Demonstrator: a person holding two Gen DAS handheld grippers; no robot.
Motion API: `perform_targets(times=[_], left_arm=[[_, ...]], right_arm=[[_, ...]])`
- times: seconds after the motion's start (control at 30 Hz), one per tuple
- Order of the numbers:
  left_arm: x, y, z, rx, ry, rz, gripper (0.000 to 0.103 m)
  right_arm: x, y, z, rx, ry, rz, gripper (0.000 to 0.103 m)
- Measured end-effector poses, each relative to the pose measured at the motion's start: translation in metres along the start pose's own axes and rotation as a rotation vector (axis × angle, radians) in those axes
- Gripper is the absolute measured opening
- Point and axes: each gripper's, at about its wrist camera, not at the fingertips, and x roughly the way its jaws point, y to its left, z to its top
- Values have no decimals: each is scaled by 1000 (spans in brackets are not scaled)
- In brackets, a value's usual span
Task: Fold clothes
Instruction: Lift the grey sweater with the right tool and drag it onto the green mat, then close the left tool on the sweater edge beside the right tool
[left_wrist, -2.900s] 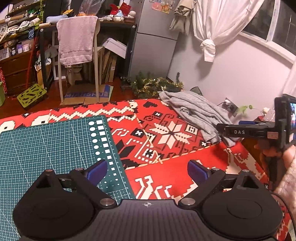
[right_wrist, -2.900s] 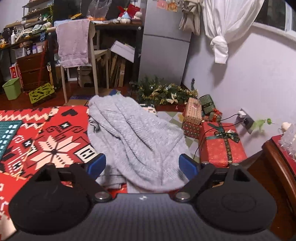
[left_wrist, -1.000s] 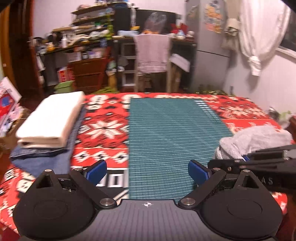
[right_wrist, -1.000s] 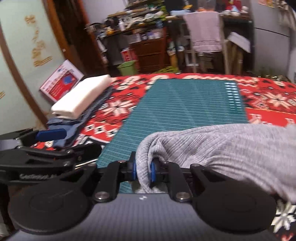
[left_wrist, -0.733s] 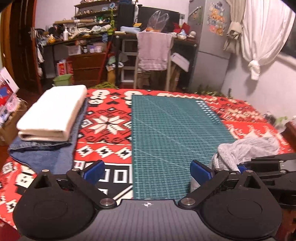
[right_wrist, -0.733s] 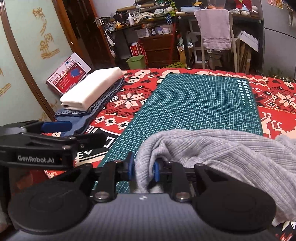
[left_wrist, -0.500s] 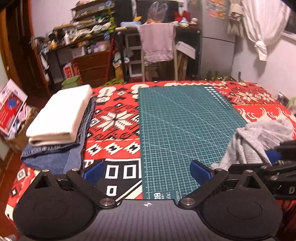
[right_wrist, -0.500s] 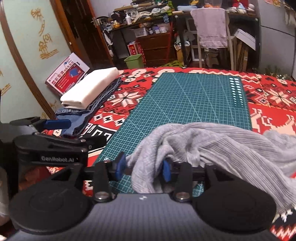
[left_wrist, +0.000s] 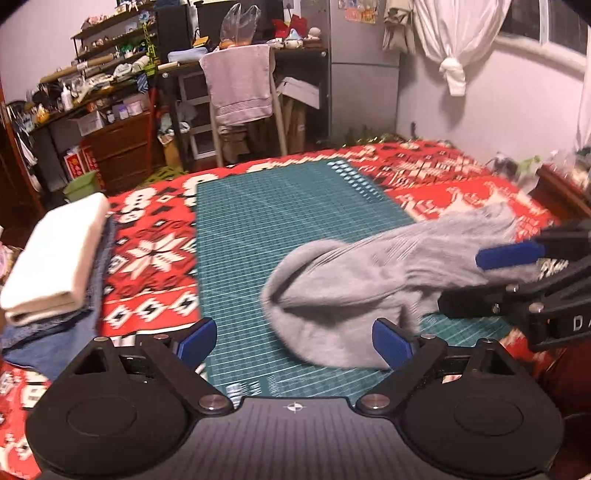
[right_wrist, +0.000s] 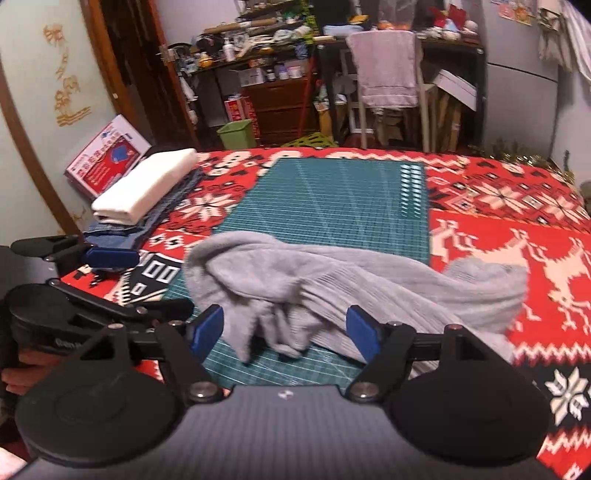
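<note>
A crumpled grey ribbed garment lies across the near right part of the green cutting mat and spills onto the red patterned cover. My right gripper is open, its blue pads either side of the garment's near bunch, holding nothing. That gripper also shows at the right edge of the left wrist view, one blue pad over the cloth. My left gripper is open at the mat's near edge, the cloth just ahead of its right pad.
A folded white cloth on folded denim sits on the left of the red patterned cover. Behind the bed stand a chair draped with a towel, cluttered shelves and a grey fridge. A dark wooden piece sits at the right.
My right gripper, shut on the grey garment a second ago, has opened and dropped it onto the mat. The cloth has spread out leftward. Both cameras shifted slightly.
</note>
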Motion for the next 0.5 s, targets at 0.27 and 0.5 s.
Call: perform_targets(times=[0.27,0.5], left_arm=[[26,5,12,-159,51,-36,68],[17,-5,8,-113,18,-30,57]], right_arm=[[-11,-20,-11,47,-10,-59,77],[-13,-26,-18,51,2,-63,76]])
